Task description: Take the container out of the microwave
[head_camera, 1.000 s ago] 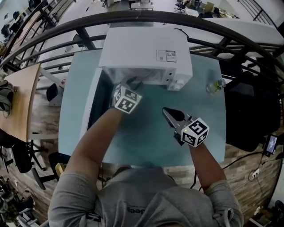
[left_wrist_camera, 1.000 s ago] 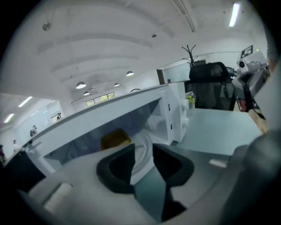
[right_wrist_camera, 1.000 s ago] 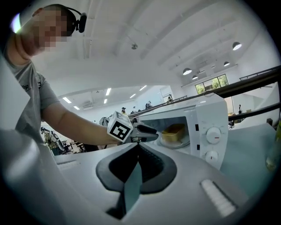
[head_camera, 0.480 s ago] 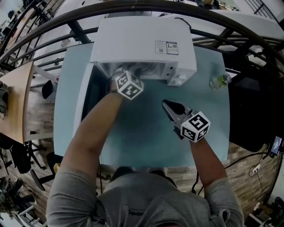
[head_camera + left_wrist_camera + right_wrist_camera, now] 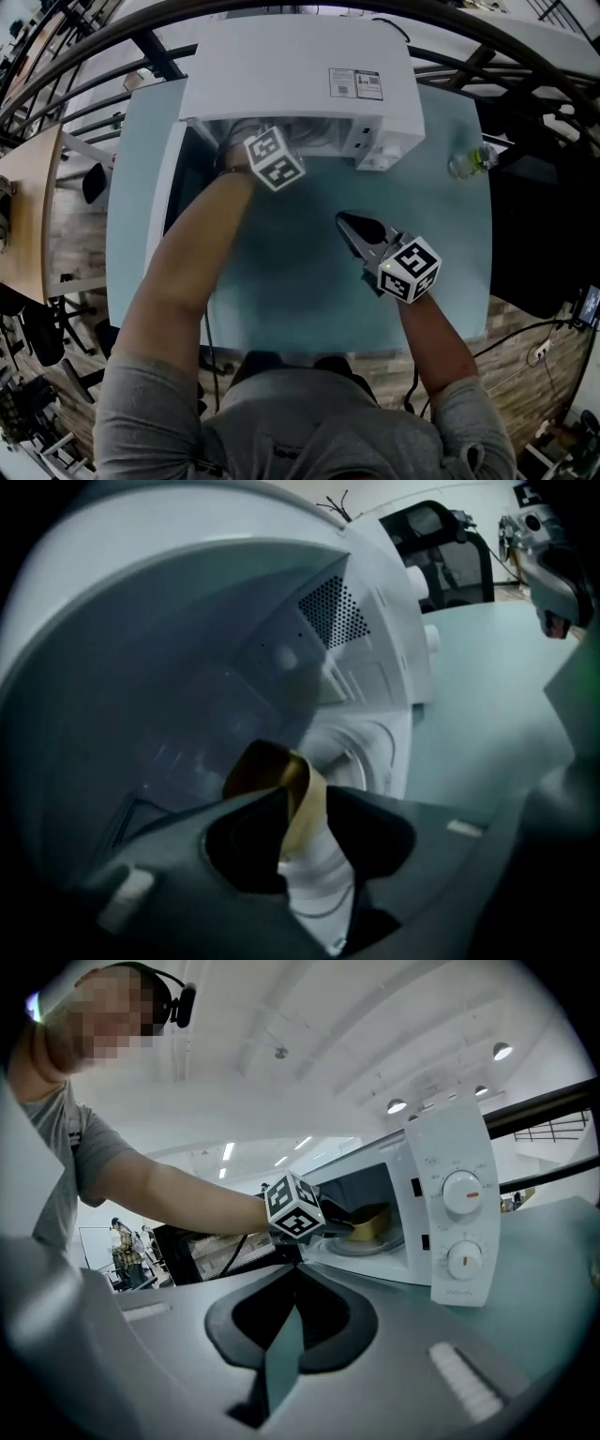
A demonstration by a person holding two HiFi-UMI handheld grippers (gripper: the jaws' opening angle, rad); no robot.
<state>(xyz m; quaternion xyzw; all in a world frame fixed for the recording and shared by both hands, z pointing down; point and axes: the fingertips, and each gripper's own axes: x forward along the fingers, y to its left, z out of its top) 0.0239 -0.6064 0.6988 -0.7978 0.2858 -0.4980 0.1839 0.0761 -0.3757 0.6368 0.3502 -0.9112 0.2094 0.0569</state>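
Golden-brown and thin-walled, the container (image 5: 274, 772) is sitting inside the microwave (image 5: 300, 84), over its glass turntable (image 5: 361, 1244). I cannot tell whether it is touching the glass. The left gripper (image 5: 298, 803) is reaching into the cavity, its fingers pinching the container's near rim between them. The left gripper view is showing that pinch close up, plus a perforated vent (image 5: 333, 616) on the inner wall. The head view is hiding the container under the microwave's white top, showing only the marker cube (image 5: 275, 157) at the opening. The right gripper view is catching the container side-on, left of two dials (image 5: 461, 1192). The right gripper (image 5: 351, 227) is hovering over the teal table (image 5: 281, 300), fingers pressed together on nothing. The door (image 5: 167, 216) is hanging open at the left, and a clear bottle (image 5: 467, 161) is standing right of the microwave.
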